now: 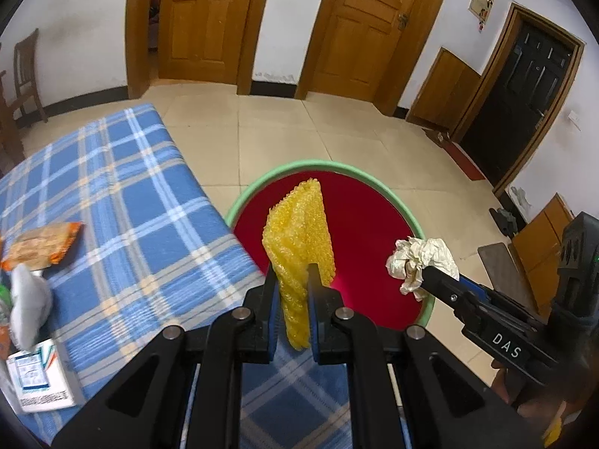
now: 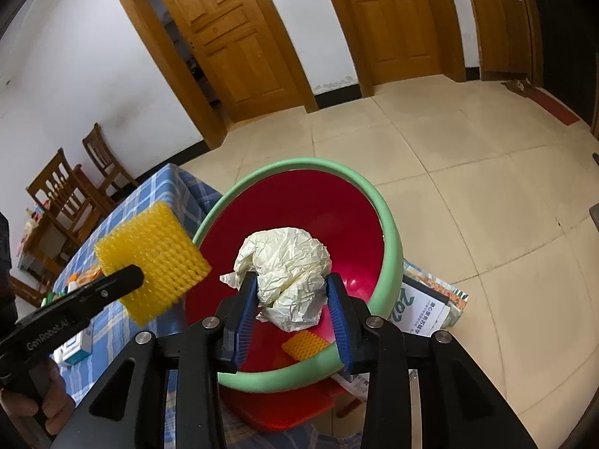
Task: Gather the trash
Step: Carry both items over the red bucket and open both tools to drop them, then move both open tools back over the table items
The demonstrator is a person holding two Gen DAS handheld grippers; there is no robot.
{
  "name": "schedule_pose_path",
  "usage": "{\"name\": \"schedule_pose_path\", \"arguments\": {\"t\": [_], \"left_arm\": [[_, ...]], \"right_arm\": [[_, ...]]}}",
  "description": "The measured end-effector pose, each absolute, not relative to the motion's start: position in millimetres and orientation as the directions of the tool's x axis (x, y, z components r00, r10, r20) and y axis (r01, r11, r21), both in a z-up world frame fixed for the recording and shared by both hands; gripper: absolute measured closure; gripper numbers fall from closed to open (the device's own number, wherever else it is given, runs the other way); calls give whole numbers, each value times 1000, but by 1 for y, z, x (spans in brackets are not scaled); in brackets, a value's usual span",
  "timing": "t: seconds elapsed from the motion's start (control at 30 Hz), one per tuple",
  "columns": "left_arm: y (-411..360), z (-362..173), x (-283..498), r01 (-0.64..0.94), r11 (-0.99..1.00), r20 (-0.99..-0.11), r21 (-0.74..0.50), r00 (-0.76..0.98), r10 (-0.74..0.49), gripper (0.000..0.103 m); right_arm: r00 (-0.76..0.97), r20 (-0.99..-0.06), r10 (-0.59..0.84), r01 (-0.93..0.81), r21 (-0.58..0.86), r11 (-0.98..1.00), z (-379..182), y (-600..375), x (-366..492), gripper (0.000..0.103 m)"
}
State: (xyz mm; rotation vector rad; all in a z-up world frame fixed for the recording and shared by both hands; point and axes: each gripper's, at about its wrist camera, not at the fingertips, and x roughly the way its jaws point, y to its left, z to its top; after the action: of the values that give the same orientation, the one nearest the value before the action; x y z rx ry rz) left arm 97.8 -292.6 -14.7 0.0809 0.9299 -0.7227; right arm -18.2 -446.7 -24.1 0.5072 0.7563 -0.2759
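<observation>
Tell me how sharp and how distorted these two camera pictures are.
Left wrist view: strong fisheye bend in the door frames, black corners, and the grey wrapper at the left edge is motion-blurred. Right wrist view: same bending, tilted, but the crumpled paper looks crisp.

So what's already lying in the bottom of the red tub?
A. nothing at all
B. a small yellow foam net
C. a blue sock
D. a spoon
B: in the right wrist view a small yellow foam net lies on the red floor of the tub, below the paper ball held between the right jaws.
</observation>
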Motion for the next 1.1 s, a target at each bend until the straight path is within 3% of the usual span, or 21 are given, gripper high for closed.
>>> {"name": "schedule_pose_path", "arguments": {"t": [0.07,0.2,0.37,0.47,1.1], "left_arm": [[-296,-18,99,596,767,-758,-237,380,-530,88],[-299,-21,101,586,777,-766,-231,383,-517,68],[-296,-20,101,574,786,-767,-231,389,-510,68],[-290,-16,100,560,795,-764,-234,400,-507,68],[-202,8,97,387,888,-735,-249,522,-433,67]], "right_arm": [[697,-714,-57,416,339,844,-26,-448,-18,65],[695,-717,-52,417,343,841,-28,-451,-18,63],[699,-714,-45,414,353,839,-29,-452,-18,57],[702,-710,-48,415,354,838,-27,-451,-18,49],[743,-670,-7,337,365,868,0,-418,-24,48]]}}
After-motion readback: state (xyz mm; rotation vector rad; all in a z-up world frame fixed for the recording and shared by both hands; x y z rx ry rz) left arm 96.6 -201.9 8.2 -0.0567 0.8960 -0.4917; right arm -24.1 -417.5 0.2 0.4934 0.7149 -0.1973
